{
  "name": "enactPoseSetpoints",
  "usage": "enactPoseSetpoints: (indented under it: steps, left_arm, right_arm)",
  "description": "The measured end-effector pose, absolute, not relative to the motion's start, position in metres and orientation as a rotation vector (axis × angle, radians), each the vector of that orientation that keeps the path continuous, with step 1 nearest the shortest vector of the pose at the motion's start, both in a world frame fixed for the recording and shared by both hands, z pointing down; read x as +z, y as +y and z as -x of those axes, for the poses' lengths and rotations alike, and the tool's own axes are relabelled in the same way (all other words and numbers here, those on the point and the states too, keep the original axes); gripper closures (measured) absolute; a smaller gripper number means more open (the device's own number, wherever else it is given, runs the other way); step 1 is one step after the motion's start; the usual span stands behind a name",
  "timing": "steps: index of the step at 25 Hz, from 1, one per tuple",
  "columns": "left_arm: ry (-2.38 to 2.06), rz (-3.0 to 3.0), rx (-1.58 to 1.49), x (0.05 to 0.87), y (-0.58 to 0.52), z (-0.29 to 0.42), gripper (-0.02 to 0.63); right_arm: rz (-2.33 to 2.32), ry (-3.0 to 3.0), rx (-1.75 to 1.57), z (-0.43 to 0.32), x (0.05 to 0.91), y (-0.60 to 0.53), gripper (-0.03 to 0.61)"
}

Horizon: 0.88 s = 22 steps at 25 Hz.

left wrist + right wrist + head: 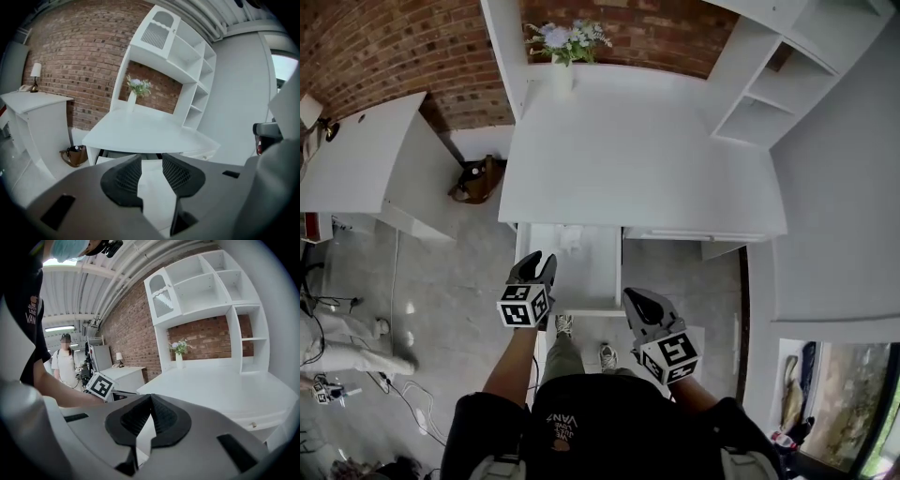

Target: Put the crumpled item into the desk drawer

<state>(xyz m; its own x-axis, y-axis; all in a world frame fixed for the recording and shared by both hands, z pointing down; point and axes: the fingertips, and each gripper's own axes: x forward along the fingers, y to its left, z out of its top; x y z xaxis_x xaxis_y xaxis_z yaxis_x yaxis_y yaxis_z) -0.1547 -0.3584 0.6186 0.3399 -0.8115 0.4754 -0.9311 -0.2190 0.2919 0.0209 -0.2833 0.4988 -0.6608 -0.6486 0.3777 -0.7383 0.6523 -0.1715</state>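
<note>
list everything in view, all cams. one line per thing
desk: 1, white, centre, against brick wall
shelves: 1 unit, white, on desk's right
vase: 1, white, with flowers, back of desk
drawer: 1, white, open, under desk's front left
crumpled item: 1, white, in drawer, at its back
side table: 1, white, left
lamp: 1, white shade, on side table
bag: 1, brown, floor, between desk and side table
bystander: 1, white top, far left
left gripper: grey, open, empty, by drawer's left front
right gripper: grey, shut, empty, right of drawer's front
</note>
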Motion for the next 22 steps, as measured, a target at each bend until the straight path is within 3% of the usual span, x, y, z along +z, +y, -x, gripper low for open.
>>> enactPoseSetpoints:
  steps: [11,22]
  left_arm:
    - [-1.644,-2.19,0.195,0.531,-0.285,0.146,0.582]
    - [-1.758,-2.243,0.194,0.477,-0.214,0.133,0.603]
  right_arm:
    - [-1.063,-2.681,0.413,-0.032,0.48,-0.259,0.578]
    - [-0.956,-2.779,0.317,-0.028,0.449,-0.234,0.578]
